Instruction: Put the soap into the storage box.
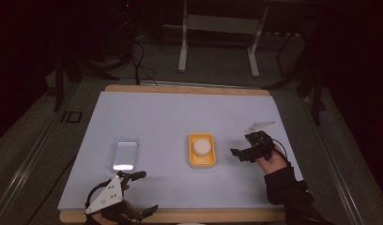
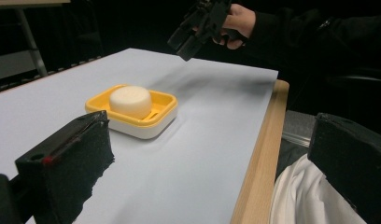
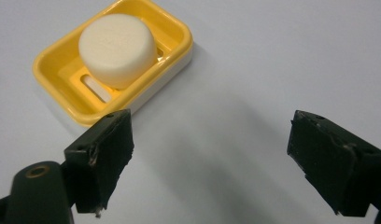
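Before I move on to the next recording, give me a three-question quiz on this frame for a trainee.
1. True or false: the white soap sits in the yellow soap dish.
2. Multiple choice: the clear plastic lid lies where, seen in the high view?
A. on top of the dish
B. flat on the table, left of the dish
C. held in the right claw
3. Fill in: both the left claw and the right claw are ____ and hold nothing.

Key:
1. True.
2. B; the lid rests apart from the dish on the white table surface.
3. open; the jaws of each stand wide apart.
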`<state>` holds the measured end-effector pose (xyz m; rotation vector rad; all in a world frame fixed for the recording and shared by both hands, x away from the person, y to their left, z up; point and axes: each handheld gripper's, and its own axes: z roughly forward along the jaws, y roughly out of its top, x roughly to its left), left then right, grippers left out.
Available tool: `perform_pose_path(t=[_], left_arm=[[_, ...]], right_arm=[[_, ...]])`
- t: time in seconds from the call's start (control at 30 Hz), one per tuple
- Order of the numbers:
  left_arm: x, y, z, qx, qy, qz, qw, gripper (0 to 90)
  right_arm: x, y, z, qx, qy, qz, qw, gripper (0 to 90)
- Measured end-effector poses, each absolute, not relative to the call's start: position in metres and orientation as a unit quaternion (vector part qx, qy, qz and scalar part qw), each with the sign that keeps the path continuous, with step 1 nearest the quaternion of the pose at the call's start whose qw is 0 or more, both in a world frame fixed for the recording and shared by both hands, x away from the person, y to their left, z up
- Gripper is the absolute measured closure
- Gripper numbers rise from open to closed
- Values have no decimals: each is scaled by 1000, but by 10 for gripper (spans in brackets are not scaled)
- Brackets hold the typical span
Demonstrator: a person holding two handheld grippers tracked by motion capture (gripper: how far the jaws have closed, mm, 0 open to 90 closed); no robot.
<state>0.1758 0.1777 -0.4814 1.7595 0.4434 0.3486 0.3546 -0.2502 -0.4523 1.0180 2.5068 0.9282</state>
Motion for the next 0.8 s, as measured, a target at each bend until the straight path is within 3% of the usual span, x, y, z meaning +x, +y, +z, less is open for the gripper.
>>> perform_pose_path(t=[0.8], left_arm=[[175, 177, -482, 762, 191, 151, 600, 0]], right_arm=[[323, -275, -471, 380, 845, 322, 195, 131]])
